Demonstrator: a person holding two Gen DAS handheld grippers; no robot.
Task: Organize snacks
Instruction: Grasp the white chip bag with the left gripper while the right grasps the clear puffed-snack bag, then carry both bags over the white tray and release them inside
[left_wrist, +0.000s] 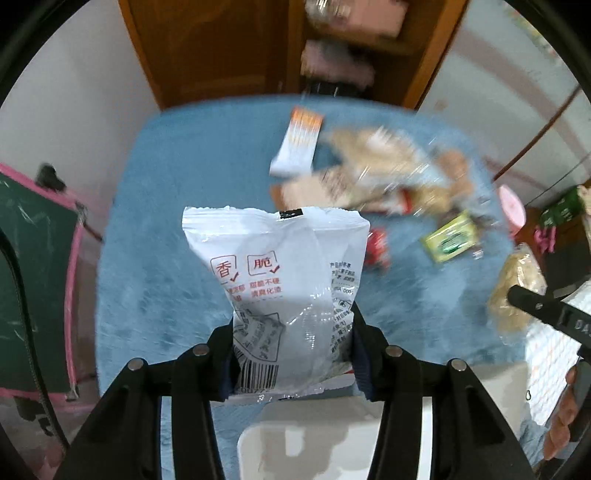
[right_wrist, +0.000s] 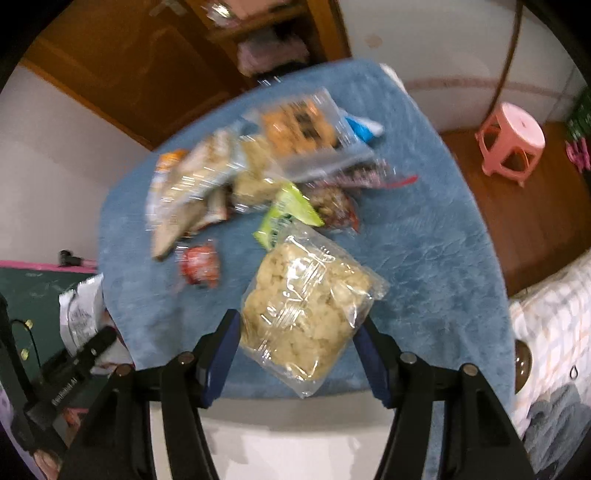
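My left gripper (left_wrist: 291, 328) is shut on a white snack bag (left_wrist: 280, 280) with red Chinese print, held upright above the blue fuzzy cloth (left_wrist: 177, 206). My right gripper (right_wrist: 299, 332) is shut on a clear bag of pale puffed rice snacks (right_wrist: 306, 310), held above the blue cloth (right_wrist: 424, 240). That clear bag also shows at the right edge of the left wrist view (left_wrist: 517, 291), and the white bag at the left edge of the right wrist view (right_wrist: 81, 314). A blurred pile of snack packets (right_wrist: 258, 162) lies on the cloth beyond both grippers.
A green packet (right_wrist: 288, 214) and a small red packet (right_wrist: 199, 266) lie loose near the pile. A white container (left_wrist: 314, 443) sits below the left gripper. A pink stool (right_wrist: 511, 142) stands on the floor at the right. A wooden cabinet (left_wrist: 236, 48) stands behind the table.
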